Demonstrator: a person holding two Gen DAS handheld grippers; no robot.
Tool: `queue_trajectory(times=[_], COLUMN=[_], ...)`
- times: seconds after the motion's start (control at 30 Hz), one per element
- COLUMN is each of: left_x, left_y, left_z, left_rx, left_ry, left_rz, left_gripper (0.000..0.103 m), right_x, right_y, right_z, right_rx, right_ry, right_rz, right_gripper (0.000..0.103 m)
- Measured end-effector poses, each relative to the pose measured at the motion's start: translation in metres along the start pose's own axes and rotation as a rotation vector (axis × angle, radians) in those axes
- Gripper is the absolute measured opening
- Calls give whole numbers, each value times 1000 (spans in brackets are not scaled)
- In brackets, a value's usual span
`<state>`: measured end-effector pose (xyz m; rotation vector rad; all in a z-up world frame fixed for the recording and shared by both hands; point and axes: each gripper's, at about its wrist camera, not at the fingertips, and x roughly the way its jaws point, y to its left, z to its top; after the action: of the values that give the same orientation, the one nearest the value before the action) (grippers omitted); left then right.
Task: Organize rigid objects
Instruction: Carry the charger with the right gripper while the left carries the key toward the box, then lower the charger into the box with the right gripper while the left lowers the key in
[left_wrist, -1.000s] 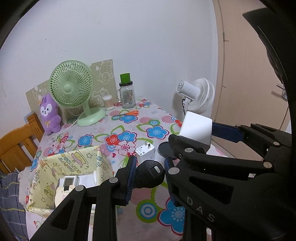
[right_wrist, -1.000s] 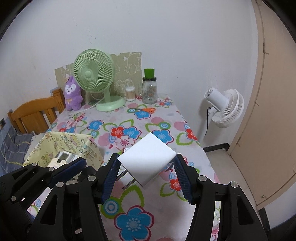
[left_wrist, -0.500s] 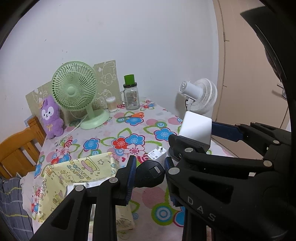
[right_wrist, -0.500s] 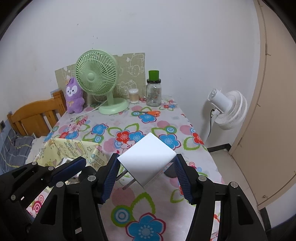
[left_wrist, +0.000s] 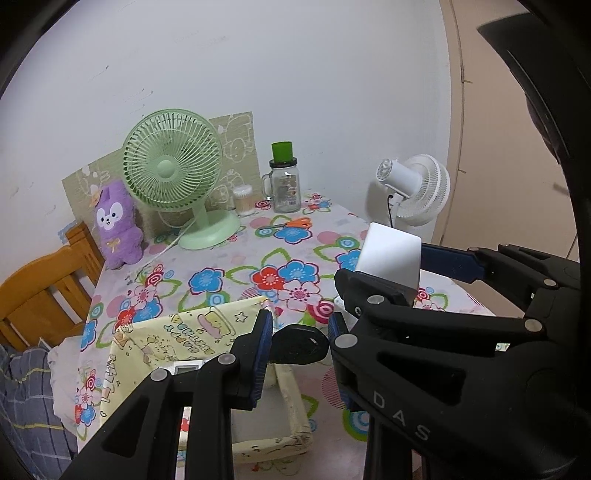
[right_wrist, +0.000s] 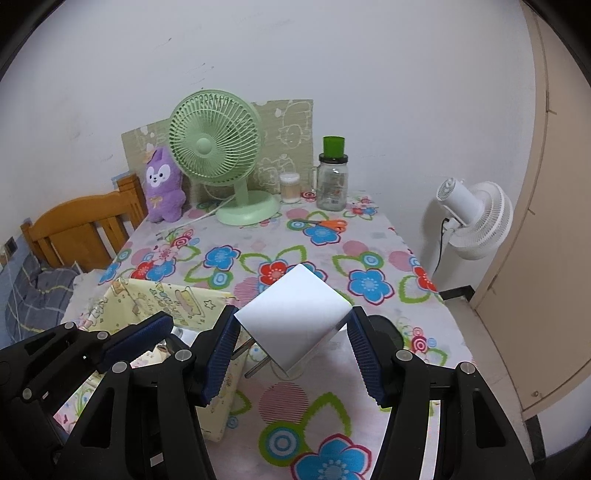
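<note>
The left hand-held gripper (left_wrist: 299, 347) is clamped on a small black object (left_wrist: 300, 345); the right hand-held gripper (right_wrist: 291, 345) grips a white plug adapter (right_wrist: 295, 317) by its sides. Over the last second both have drawn back, so the yellow fabric bin (left_wrist: 207, 332) now sits below them, probably the drop point. The counter (right_wrist: 369, 258) edge falls away at right; room is open behind.
</note>
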<state>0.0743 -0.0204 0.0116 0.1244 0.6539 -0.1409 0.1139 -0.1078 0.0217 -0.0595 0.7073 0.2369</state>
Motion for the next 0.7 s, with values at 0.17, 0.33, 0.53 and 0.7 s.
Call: queue_trajectory(times=[0.17, 0.33, 0.53, 0.7], left_x=[4, 8, 11, 13], left_y=[10, 22, 37, 52], left_z=[-3, -7, -11, -17], left_rx=[-3, -10, -26, -45], left_ry=[8, 18, 32, 41], left_rz=[-3, -5, 4, 20], left_gripper=[31, 31, 31, 31], right_x=[6, 14, 24, 32], right_y=[9, 19, 34, 49], right_z=[0, 0, 0, 0], right_rx=[-3, -6, -17, -27], right_ry=[12, 30, 50, 65], right_rz=[0, -1, 8, 21], right_gripper=[63, 63, 63, 63])
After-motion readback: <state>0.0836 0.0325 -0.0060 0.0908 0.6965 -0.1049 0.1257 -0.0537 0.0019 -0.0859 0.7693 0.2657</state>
